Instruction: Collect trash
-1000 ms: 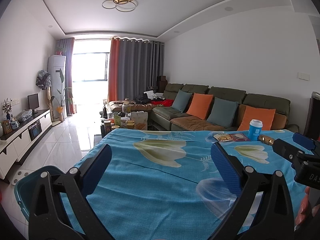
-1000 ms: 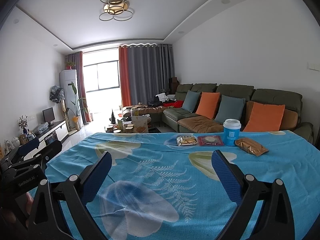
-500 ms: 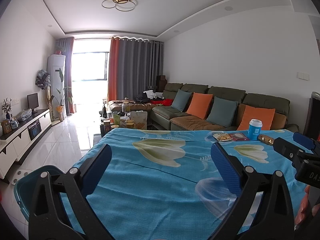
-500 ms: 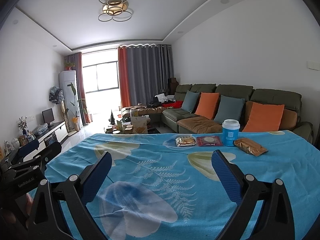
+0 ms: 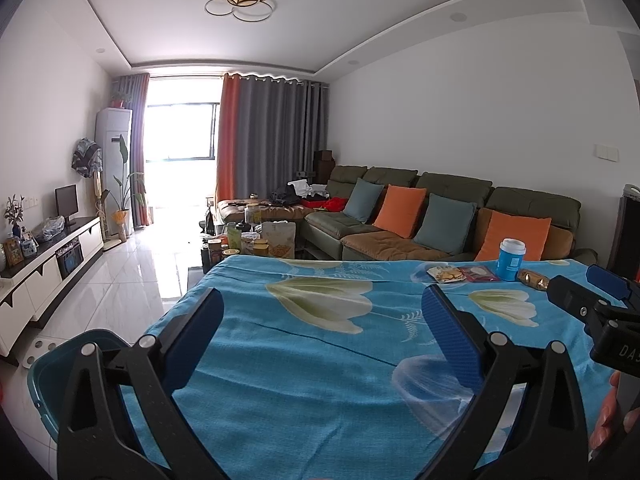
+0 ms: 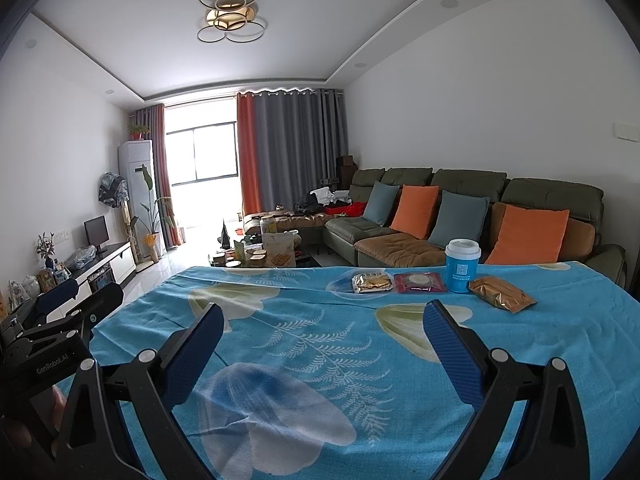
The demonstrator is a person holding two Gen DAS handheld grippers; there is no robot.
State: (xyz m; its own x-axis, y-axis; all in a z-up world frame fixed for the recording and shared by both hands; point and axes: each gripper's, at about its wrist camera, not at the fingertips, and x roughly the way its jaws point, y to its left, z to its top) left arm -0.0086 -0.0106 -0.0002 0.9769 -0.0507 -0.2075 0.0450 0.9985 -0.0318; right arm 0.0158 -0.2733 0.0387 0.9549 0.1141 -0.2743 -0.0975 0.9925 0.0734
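Note:
Trash lies in a row at the table's far right: a cracker packet (image 6: 372, 282), a red wrapper (image 6: 419, 282), a blue paper cup (image 6: 462, 266) with a white lid, and a gold-brown snack bag (image 6: 501, 299). The left wrist view shows the same row, with the cup (image 5: 511, 259) farther off. My right gripper (image 6: 323, 342) hovers open above the near half of the table, well short of the trash. My left gripper (image 5: 322, 330) is open over the table's left part, nothing between its fingers. A teal bin (image 5: 56, 364) stands beside the table's left edge.
A blue floral cloth (image 6: 320, 360) covers the table. Behind it stands a green sofa (image 6: 460, 216) with orange and teal cushions. A cluttered coffee table (image 5: 248, 240) and a white TV cabinet (image 5: 48, 260) lie beyond, across the tiled floor.
Both views have shifted only slightly; the grippers stay open and the trash lies where it was.

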